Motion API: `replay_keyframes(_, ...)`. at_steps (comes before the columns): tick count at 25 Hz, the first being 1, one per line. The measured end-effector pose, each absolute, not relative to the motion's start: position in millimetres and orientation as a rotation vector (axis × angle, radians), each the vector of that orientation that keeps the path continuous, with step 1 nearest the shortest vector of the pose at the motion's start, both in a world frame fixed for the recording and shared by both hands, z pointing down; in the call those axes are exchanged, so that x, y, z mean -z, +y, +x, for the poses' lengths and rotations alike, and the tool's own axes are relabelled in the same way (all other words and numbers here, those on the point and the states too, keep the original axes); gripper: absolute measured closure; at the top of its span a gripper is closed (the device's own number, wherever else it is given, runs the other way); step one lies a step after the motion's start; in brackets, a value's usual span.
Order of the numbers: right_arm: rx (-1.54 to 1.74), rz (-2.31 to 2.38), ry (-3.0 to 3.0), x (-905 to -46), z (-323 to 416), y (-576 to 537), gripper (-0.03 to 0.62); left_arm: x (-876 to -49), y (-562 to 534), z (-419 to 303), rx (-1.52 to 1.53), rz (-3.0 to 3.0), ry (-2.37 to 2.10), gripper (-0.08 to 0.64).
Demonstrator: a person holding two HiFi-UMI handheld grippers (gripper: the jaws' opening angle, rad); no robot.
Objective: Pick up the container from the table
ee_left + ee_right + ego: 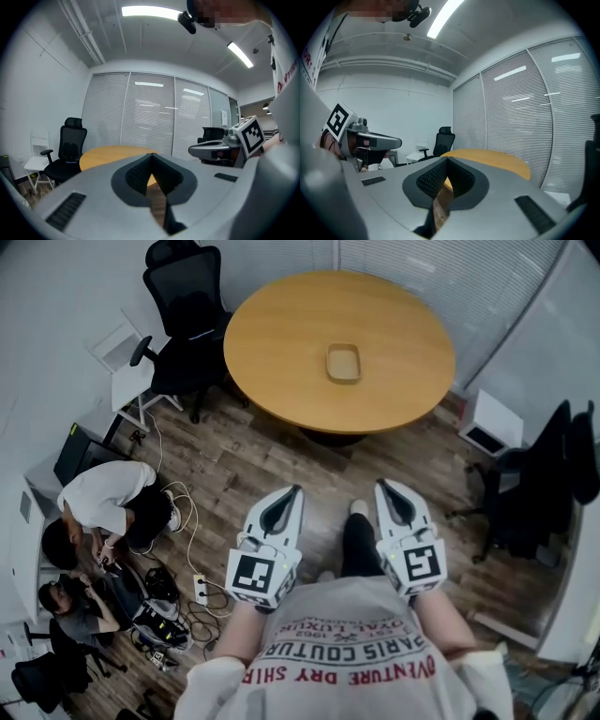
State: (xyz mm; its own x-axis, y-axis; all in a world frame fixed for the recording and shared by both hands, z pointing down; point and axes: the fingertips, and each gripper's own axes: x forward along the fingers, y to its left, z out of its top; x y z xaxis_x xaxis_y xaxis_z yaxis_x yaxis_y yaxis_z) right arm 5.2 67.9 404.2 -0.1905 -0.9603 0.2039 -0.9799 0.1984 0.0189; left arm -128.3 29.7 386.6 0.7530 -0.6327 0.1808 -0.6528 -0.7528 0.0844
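Wood-plank floor (pixel 253 460), dark and streaked, across most of the head view. On it, a large round table (pixel 281 343): smooth pale-wood top on a dark central base. Behind the table in the left gripper view, floor-to-ceiling slatted blinds (pixel 150 117), white and finely ribbed. At the table's left edge, a black mesh-backed office chair (pixel 187 306) with armrests; well off to the right, another black chair (pixel 548 474). Low at left, two people (pixel 103 498) crouched on the floor beside a tangle of cables (pixel 183 559).

Nearer the camera, side by side over the floor and well short of the table: left gripper (pixel 297 490) and right gripper (pixel 380 485). Each a grey moulded wedge with a black ribbed lining inside and a cube of black-and-white square markers at the end nearest the person. Both pairs of jaws closed tip to tip, clamped on nothing. Only a diamond-shaped gap behind the meeting tips, with table edge and floor visible through it in the gripper views. Both pointed toward the table, tips angled slightly toward each other.

Smallest, the container (pixel 343 363): a shallow rounded-rectangle tray, tan like the tabletop, with a raised rim and an open top. Flat on the table a little right of its centre, well apart from both grippers, ahead of them and roughly in line with the space between the two.
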Motion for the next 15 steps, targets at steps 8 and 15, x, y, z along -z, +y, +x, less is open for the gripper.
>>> replay_keyframes(8,-0.155,1.860,-2.368,-393,86,-48,0.592,-392,-81,-70,-0.292,2.796,-1.154,0.558)
replay_keyframes(15,-0.143,1.875,-2.346,-396,175,-136,0.592,-391,-160,11,-0.305,2.821,-1.188,0.558)
